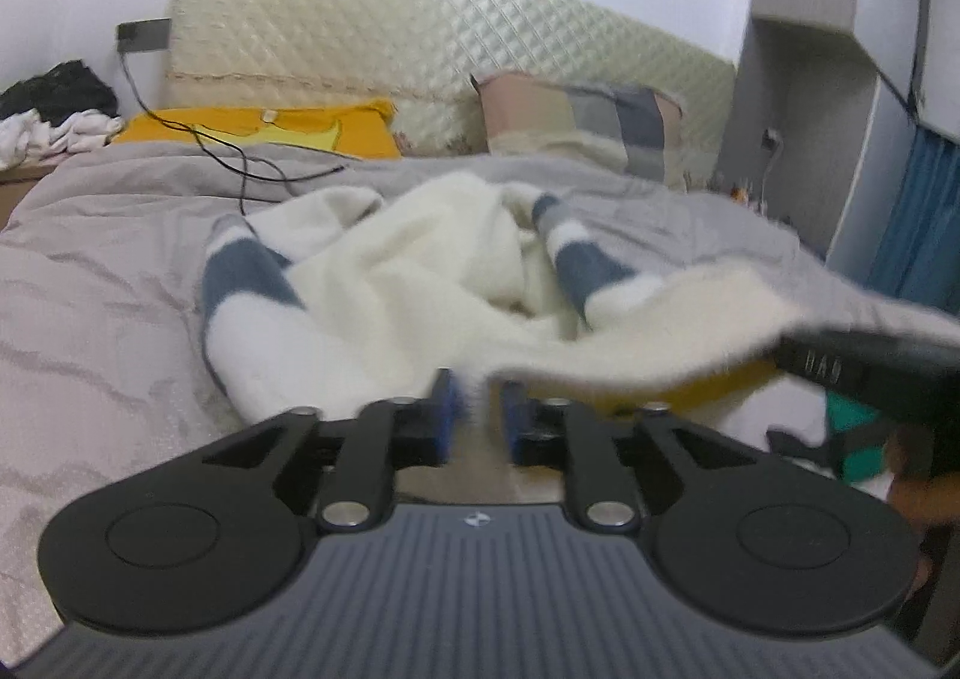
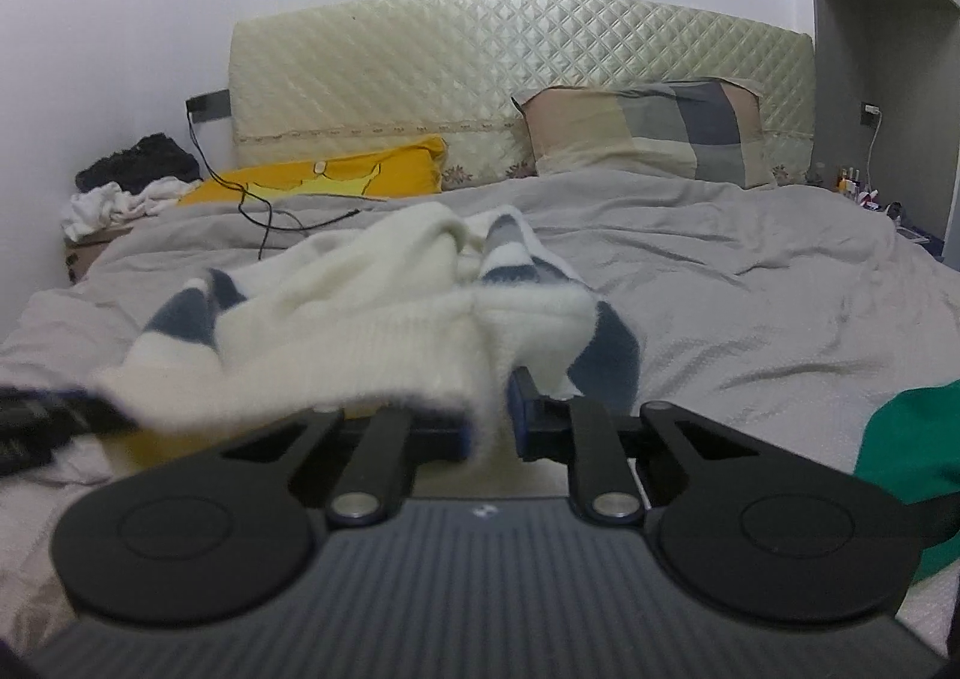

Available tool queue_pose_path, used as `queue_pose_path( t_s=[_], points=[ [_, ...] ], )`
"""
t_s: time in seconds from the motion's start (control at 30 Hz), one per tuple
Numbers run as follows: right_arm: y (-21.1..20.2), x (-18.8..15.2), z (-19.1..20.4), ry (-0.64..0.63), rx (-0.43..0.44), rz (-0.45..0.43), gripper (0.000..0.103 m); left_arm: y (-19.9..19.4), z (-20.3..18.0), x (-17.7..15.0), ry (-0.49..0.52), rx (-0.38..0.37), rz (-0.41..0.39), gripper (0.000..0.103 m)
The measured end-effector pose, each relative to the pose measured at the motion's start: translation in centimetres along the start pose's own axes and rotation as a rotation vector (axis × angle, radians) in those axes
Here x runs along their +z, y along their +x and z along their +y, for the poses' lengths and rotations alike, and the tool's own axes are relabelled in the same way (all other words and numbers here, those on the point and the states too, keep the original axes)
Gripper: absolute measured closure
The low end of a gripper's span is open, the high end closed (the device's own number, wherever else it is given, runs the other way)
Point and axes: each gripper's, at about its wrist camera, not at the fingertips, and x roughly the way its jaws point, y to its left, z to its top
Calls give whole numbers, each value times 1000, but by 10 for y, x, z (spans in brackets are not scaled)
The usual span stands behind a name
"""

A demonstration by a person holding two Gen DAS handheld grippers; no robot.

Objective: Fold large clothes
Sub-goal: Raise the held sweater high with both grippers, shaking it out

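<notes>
Nearest you, your right tool (image 2: 487,415) pinches the fuzzy cream hem of the sweater (image 2: 360,307), a fold of soft knit bunched between its blue pads. Your left tool (image 1: 477,409) has its pads slightly apart, the blurred sweater (image 1: 420,271) edge draped just over their tips; you cannot tell whether they press on it. Both tools point slightly downward along the bed.

In the left wrist view, your right tool (image 1: 864,373) shows as a dark blurred shape at the right edge, under the lifted hem. In the right wrist view, a dark blur at the left edge sits where the hem runs out of sight.

The sweater is thick and fluffy, cream with blue-grey bands on its sleeves, lying crumpled in the middle of the bed on a wrinkled grey sheet (image 2: 750,289). A green cloth (image 2: 906,439) lies near right.

Farther off rest a yellow pillow (image 2: 336,178) on the left and a patchwork pillow (image 2: 648,133) on the right, against a quilted, glossy cream headboard (image 2: 480,55). A thin black cable (image 2: 264,223) trails over the sheet.
</notes>
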Motion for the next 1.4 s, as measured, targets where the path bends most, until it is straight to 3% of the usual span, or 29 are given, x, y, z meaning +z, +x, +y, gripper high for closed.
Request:
queue_pose_path(
  t_s=[0.07, 0.17, 0.33, 0.4, 0.47, 0.6, 0.7, 1.03, 1.27, 1.4],
  points=[
    [0, 1, 2, 2, 1, -3, 87, 8, -9, -5, 56, 45, 9, 48],
    [-2, 1, 1, 15, -1, -11, 87, 24, -18, -10, 150, 159, 40, 47],
    [-2, 0, -2, 38, -11, -24, 86, 48, 7, -12, 54, 197, 122, 46],
    [5, -6, 3, -18, -38, -37, 86, 57, 18, -14, 23, 219, 154, 45],
    [21, -12, 9, -70, -64, -2, 86, 60, 26, -15, -7, 247, 159, 45],
    [49, -24, 2, -37, -77, 99, 86, 59, 37, -12, -56, 246, 146, 45],
    [47, -26, -6, -24, -80, 109, 85, 54, 38, -9, -73, 237, 124, 45],
    [-16, -16, -6, -6, -136, -97, 81, -6, 17, -2, -49, 232, -68, 48],
    [-64, -25, 13, -72, -170, -250, 81, -52, 15, -4, -94, 226, -174, 69],
    [-90, -25, 17, -87, -171, -317, 81, -87, 6, -5, -79, 231, -247, 74]
  ],
)
